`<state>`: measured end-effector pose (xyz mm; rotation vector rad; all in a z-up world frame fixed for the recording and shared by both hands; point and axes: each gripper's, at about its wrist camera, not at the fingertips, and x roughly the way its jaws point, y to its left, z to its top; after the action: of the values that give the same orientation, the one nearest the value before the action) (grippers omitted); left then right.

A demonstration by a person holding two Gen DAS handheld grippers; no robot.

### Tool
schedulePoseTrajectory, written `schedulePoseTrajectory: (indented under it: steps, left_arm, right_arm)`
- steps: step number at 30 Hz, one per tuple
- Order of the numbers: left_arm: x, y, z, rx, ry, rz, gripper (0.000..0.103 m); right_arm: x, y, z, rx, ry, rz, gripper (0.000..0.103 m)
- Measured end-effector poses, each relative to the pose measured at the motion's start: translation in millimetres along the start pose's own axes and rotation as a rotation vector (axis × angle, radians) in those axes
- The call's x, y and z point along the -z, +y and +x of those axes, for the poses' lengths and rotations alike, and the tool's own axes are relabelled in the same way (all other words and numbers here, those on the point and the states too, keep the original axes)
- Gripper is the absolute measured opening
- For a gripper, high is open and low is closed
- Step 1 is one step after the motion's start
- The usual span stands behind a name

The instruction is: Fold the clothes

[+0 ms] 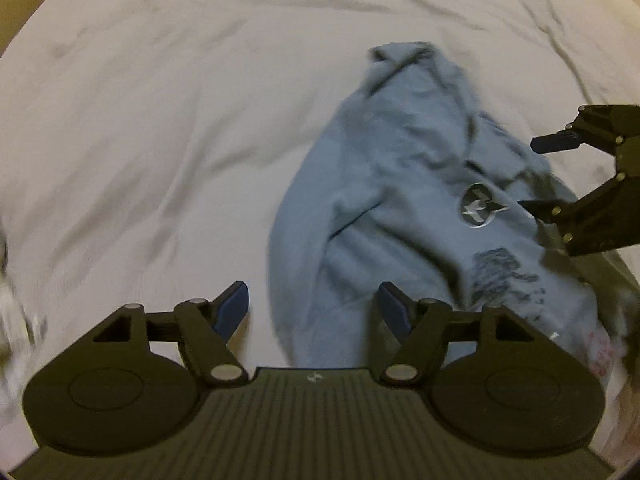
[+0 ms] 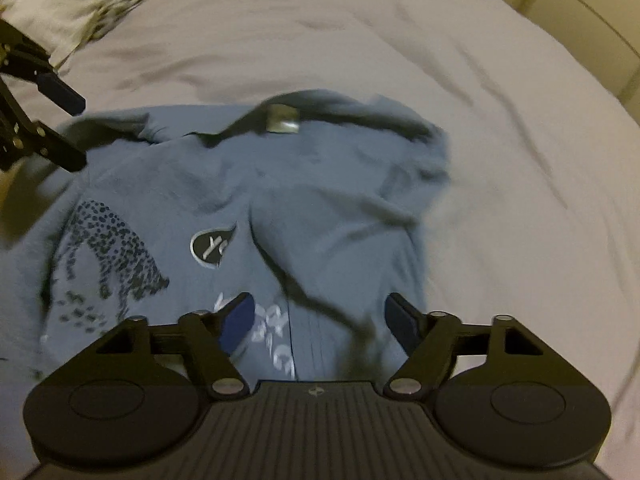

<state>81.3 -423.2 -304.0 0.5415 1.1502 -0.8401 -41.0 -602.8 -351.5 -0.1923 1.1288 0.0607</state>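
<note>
The blue shirt lies in a crumpled heap on the bed, with its collar on the far side and its pictures facing up. No fold looks made yet, so I think the job is only starting. The left tool hangs spread wide at the shirt's left edge, gripping nothing. The right tool hangs spread wide over the near part, gripping nothing too. A pale cloth sits far left.

Both wrist views look down, sharing blue shirt.
</note>
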Motion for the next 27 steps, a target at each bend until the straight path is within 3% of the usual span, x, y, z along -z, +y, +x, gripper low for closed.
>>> schedulePoseTrajectory:
  steps: [1, 2, 3, 5, 7, 8, 10, 19, 27]
  left_arm:
    - [4, 4, 2, -0.001, 0.007, -0.017, 0.06]
    - [6, 6, 5, 0.005, 0.014, -0.027, 0.046]
    - [8, 9, 7, 0.011, 0.021, -0.037, 0.033]
    - [8, 14, 10, 0.027, 0.02, -0.06, 0.027]
    - [3, 18, 9, 0.04, 0.015, -0.075, 0.011]
    - [0, 20, 6, 0.048, 0.012, -0.079, 0.005]
    - [-10, 22, -9, 0.064, -0.022, -0.067, 0.003]
    - [-58, 20, -87, 0.072, -0.211, 0.097, 0.002]
    - [-46, 0, -191, 0.046, -0.408, 0.213, 0.002]
  right_arm:
    - [-1, 1, 8, 0.005, 0.001, -0.029, 0.077]
    - [-3, 2, 15, 0.008, 0.001, -0.056, 0.071]
    - [-4, -4, 19, -0.004, 0.009, -0.036, 0.056]
    - [-7, -18, 20, -0.028, 0.018, 0.019, 0.032]
    - [-8, -31, 9, -0.015, 0.013, 0.067, 0.0]
    - [-8, -37, 1, 0.008, 0.006, 0.083, 0.002]
    - [0, -60, -27, 0.051, -0.023, 0.177, 0.002]
    - [58, -140, -167, 0.283, -0.146, 0.562, 0.001]
    - [107, -112, -303, 0.442, -0.326, 0.709, 0.001]
